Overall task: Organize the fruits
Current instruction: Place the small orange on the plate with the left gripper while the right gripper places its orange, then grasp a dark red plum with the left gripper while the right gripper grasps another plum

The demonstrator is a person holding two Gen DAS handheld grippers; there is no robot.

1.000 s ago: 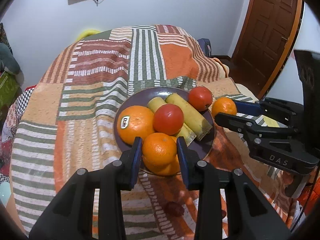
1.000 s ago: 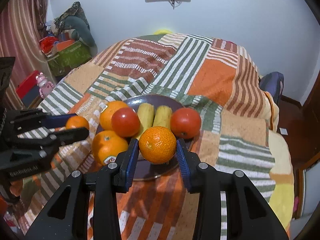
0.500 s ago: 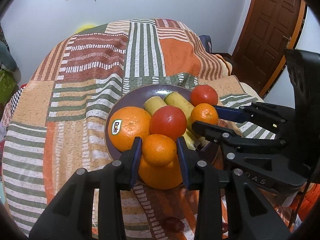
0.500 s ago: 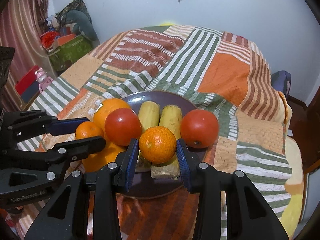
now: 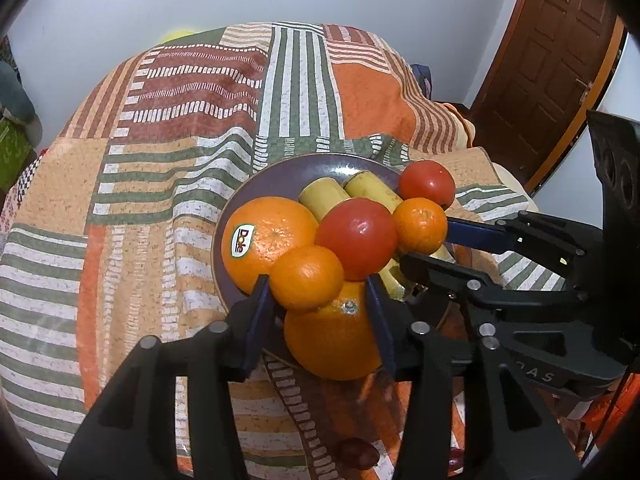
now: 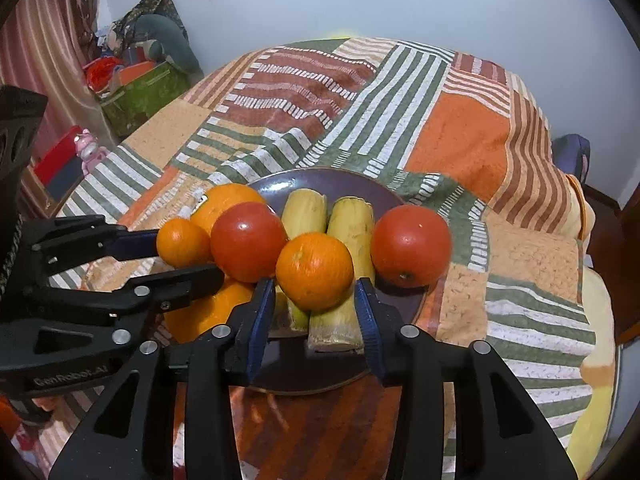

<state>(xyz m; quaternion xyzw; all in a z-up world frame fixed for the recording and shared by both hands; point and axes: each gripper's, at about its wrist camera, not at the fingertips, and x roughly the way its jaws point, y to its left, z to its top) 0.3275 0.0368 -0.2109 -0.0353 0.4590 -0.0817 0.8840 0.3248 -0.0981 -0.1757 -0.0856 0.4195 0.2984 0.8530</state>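
Observation:
A dark purple plate [image 5: 280, 172] [image 6: 360, 188] on the patchwork cloth holds two large oranges [image 5: 268, 232], two bananas [image 6: 352, 220] and two tomatoes [image 6: 412, 244]. My left gripper [image 5: 316, 296] has its jaws wider than the small mandarin [image 5: 306, 278] that sits between them, resting on the lower large orange [image 5: 332, 344]. My right gripper [image 6: 314, 300] has a second small mandarin [image 6: 314, 270] between its blue pads, over the bananas; its jaws also stand slightly apart from it. Each gripper shows in the other's view, the right one [image 5: 444, 240] and the left one [image 6: 188, 248].
The striped patchwork cloth [image 5: 200, 120] covers a round table. A brown door [image 5: 560, 60] stands at the right. A green box with clutter [image 6: 140, 88] and a pink toy [image 6: 88, 148] lie left of the table. Small dark fruits [image 5: 358, 454] lie on the cloth near me.
Both grippers moved in over the plate with their mandarins and lowered them onto the pile. The jaws of both have widened around the mandarins.

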